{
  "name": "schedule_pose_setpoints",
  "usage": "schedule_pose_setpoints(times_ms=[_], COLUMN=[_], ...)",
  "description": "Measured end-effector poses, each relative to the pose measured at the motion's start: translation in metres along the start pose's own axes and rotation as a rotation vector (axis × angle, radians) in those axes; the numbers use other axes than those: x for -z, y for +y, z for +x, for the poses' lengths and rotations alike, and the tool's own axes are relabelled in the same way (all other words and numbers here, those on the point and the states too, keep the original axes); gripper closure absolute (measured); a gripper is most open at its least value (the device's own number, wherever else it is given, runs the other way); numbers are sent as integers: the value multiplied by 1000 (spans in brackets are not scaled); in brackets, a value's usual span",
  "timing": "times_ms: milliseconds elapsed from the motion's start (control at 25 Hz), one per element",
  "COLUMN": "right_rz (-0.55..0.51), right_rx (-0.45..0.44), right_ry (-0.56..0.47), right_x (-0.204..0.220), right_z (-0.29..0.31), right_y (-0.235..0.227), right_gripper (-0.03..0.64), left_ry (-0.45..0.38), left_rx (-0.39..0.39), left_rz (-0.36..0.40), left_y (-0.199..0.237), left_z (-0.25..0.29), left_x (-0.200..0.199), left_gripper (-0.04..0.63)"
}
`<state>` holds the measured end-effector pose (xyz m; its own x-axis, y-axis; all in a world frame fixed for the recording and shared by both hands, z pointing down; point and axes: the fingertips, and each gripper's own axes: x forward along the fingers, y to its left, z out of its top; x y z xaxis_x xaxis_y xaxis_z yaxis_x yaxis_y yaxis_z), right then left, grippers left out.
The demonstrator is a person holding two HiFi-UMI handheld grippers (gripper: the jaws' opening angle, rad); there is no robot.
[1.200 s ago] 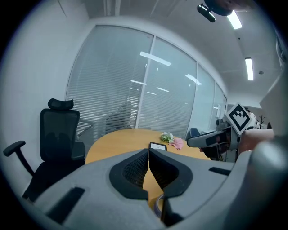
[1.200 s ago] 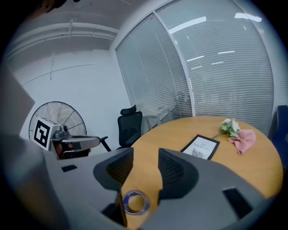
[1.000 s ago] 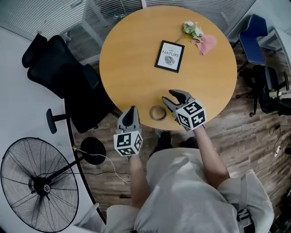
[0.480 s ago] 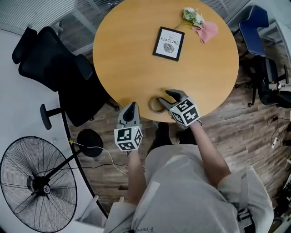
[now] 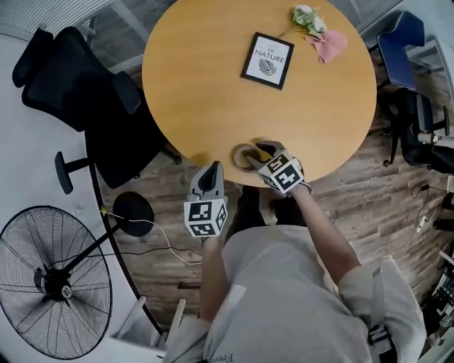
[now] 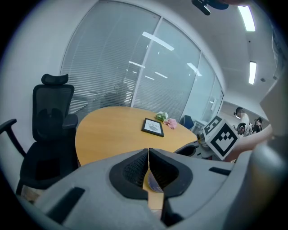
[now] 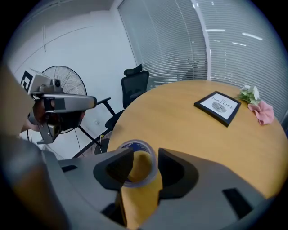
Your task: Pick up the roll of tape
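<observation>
Our right gripper [image 5: 255, 157] holds its jaws apart, and we see the tape [image 7: 133, 144] lying between them on the table [image 5: 198, 92].

- You see a round wooden table [image 5: 213, 106] filling the upper middle of the head view.
- On it, near the top, lies a framed print [image 5: 267, 60] reading NATURE. White flowers [image 5: 307, 17] and a pink cloth [image 5: 328, 44] lie close together at its upper right.
- A black office chair [image 5: 78, 92] stands at your upper left.
- A standing fan [image 5: 53, 280] sits lower left, and a blue chair [image 5: 401, 46] is at the right edge.
</observation>
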<state>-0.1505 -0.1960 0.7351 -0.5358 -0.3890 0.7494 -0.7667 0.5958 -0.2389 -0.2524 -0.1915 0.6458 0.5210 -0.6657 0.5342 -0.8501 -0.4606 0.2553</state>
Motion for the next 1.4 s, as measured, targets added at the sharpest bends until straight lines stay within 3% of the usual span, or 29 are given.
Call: schedule_pose_setpoints(times_ms=[280,840,1400], right_rz=[-38,-75,-142], right_rx=[5,6,47], right_ry=[56,117,165], right_x=[14,23,19], right_z=[14,33,36], right_y=[-3,-3,-11], right_gripper=[449,463,532], left_ry=[11,7,15], left_rx=[13,10,8], left_rz=[30,9,-8], left_y=[-5,4,12], left_z=[-3,-4,-1], left_x=[1,3,4], left_gripper=[584,584,584])
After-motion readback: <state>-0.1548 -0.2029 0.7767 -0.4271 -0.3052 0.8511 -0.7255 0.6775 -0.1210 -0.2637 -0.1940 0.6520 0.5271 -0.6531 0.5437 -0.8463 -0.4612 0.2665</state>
